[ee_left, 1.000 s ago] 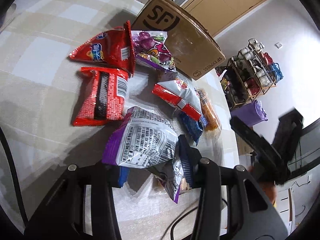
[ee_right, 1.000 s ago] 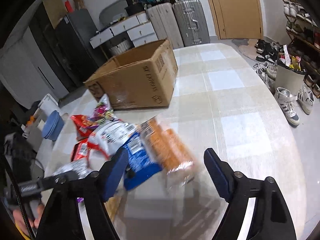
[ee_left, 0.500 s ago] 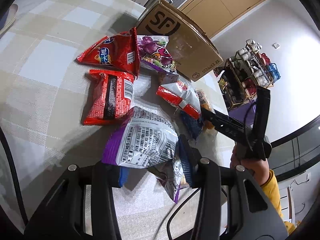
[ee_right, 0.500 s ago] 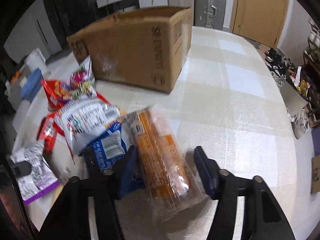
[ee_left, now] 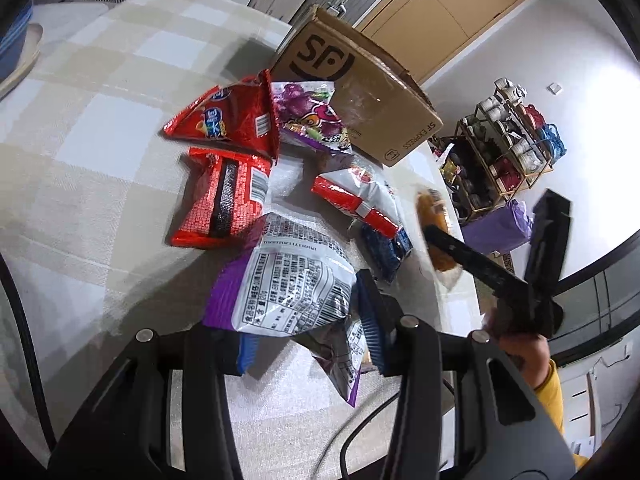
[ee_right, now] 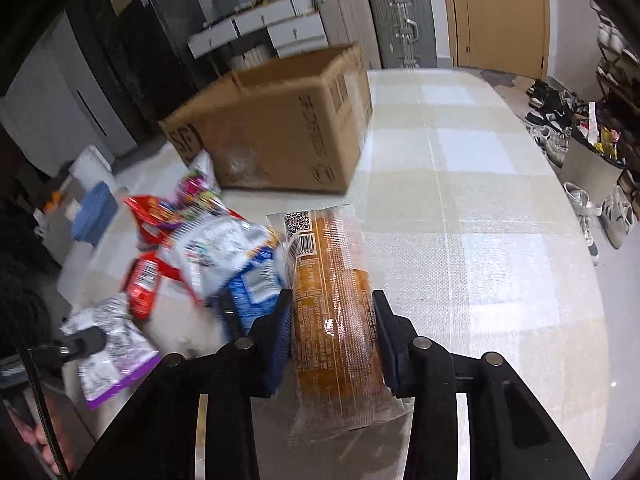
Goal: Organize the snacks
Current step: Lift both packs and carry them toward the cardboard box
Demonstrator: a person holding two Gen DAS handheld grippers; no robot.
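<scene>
Now the right gripper [ee_right: 330,334] has just been closing, and its blue pads sit against both long sides of an orange snack pack [ee_right: 334,312] in clear crinkly wrap, low in the middle of the right wrist view. The pack lies lengthwise between the fingers, its barcode end pointing up the frame toward the cardboard box [ee_right: 280,128], its near end hanging past the pads toward the camera. It looks light and fairly firm along its length, probably a row of biscuits or a cake bar inside, so a squeeze across the middle should carry it; too hard a pinch could crush what is inside, and the glossy film may slip if the hold is only on the loose sealed ends. The grip sits near the middle of the body, which seems the better place.

In the left wrist view, the left gripper [ee_left: 306,322] is closed on a purple-and-white bag [ee_left: 296,280], in the lower middle of the frame. That bag is soft, puffy and light, and will sag wherever it is not supported.

Other packets lie on the checked tablecloth [ee_left: 80,160]: two red bags [ee_left: 224,196] at centre left, a purple candy bag [ee_left: 308,116] leaning at the foot of the box, and a white-and-red bag [ee_left: 360,196] beside a blue packet [ee_left: 384,246].
</scene>
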